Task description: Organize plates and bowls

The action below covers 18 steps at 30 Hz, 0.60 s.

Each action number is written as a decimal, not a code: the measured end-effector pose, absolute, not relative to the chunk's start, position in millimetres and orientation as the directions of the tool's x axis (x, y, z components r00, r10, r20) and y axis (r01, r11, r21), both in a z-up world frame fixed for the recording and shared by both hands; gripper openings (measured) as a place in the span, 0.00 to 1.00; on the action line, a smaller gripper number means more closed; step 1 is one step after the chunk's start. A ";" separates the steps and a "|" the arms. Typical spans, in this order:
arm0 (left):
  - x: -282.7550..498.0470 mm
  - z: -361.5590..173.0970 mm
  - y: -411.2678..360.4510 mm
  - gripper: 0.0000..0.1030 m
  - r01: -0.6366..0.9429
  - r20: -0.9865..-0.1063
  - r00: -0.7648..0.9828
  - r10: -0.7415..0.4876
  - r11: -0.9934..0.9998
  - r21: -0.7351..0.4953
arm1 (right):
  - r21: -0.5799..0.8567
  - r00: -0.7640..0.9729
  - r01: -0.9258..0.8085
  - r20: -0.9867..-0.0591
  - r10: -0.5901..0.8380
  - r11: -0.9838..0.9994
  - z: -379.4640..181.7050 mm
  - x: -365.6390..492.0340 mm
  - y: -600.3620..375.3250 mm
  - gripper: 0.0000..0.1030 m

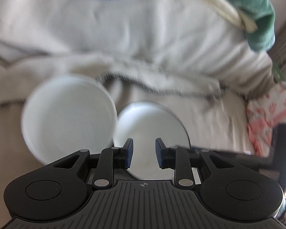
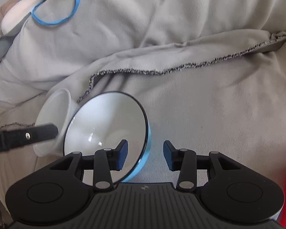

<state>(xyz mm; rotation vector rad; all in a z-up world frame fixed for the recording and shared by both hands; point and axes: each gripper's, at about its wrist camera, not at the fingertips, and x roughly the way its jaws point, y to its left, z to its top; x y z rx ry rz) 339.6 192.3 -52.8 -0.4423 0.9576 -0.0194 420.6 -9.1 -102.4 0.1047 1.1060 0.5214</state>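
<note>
Open cloth to the right of my right gripper (image 2: 145, 155), clear run there. Left blocked: blue-sided bowl (image 2: 106, 126) w/ rim between the jaws, white cup (image 2: 55, 112) touching it behind, left gripper's finger (image 2: 28, 136) across the cup. Folded blanket ridge (image 2: 181, 61) rises ahead. Floral cloth (image 1: 270, 114) far right.

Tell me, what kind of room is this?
Probably a bedroom or living room, not a kitchen: the bowls sit on a soft surface under a rumpled grey blanket, with a stuffed toy nearby.
</note>
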 end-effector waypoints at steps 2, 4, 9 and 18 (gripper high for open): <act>340.7 -62.8 191.5 0.28 -0.188 -0.807 0.544 -0.230 0.904 -0.385 | 0.344 0.321 -0.332 -0.834 0.448 0.878 -108.5 423.1 -9.4 0.40; 340.8 -70.1 194.0 0.28 -0.227 -0.820 0.533 -0.208 0.899 -0.375 | 0.369 0.297 -0.317 -0.836 0.461 0.874 -112.7 424.8 -9.7 0.40; 338.4 -68.8 191.6 0.23 -0.225 -0.838 0.519 -0.168 0.919 -0.324 | 0.395 0.283 -0.306 -0.831 0.479 0.866 -114.4 428.8 -6.9 0.40; 332.9 -66.9 195.9 0.23 -0.219 -0.858 0.492 -0.147 0.933 -0.285 | 0.392 0.268 -0.277 -0.845 0.463 0.877 -124.8 436.2 -8.5 0.40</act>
